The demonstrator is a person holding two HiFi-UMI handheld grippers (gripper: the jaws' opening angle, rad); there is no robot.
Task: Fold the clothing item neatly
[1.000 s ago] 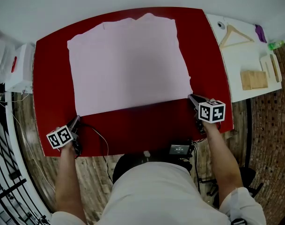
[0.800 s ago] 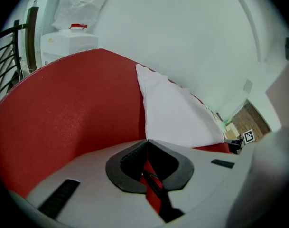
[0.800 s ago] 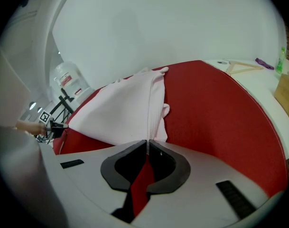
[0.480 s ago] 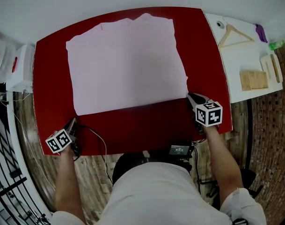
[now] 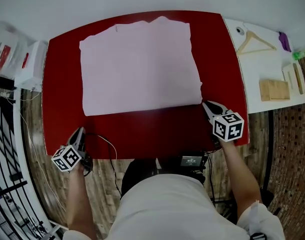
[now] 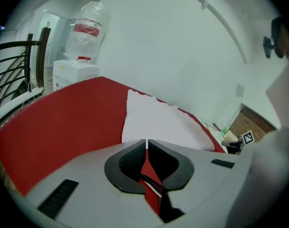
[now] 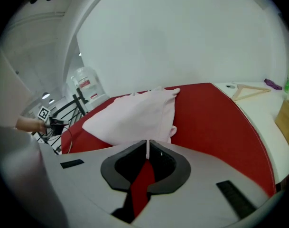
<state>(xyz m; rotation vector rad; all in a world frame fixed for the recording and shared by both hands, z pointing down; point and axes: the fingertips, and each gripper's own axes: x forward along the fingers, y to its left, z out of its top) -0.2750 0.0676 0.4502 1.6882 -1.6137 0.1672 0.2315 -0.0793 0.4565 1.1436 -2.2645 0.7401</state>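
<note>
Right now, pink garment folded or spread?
Partly folded: pink garment lies flat as a rectangle, no sleeves out, layered edges at its near-right corner.

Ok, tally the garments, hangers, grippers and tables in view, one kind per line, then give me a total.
Garments: 1, the pink garment, flat on the red table
Hangers: 1, the wooden hanger, on the white side table
Grippers: 2, the left gripper and the right gripper, both shut and empty
Tables: 2, the red table and the white side table
Total: 6
</note>
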